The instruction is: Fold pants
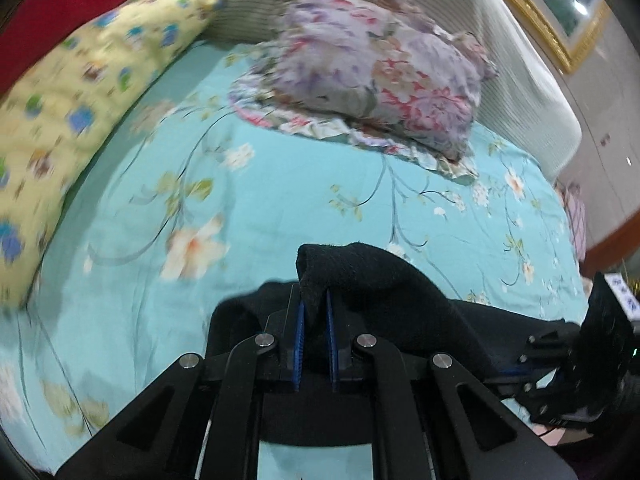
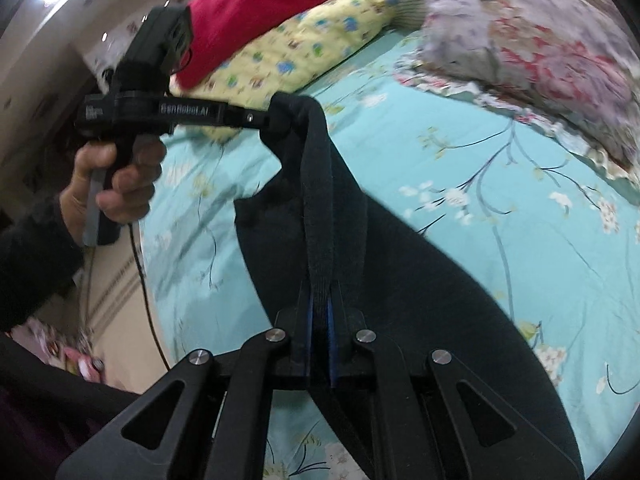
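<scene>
Your left gripper [image 1: 315, 304] has its blue pads pinched on a bunched fold of the black pants [image 1: 360, 280], and the cloth rises in a hump just past the fingertips. Your right gripper [image 2: 320, 304] clamps the ribbed waistband the same way, its jaws pressed together on the fabric. In the right wrist view the band runs taut from those pads up to the other gripper, and the rest of the pants hang from it in a dark sheet down onto the bed sheet [image 2: 460, 160], turquoise with white blossoms.

Nothing lies between the grippers and the sheet ahead. Farther off, a purple and pink floral pillow [image 1: 380, 72] rests on the sheet against a ribbed pale headboard [image 1: 520, 80]. A long yellow bolster [image 1: 80, 88] with blue prints lines the bed's edge, and a red cushion [image 2: 260, 12] sits behind it. Your left hand [image 2: 112, 188], in a dark sleeve, grips the handle.

The left gripper's side reads "GenRobot.AI"; a smaller label by it is too blurred to read.
</scene>
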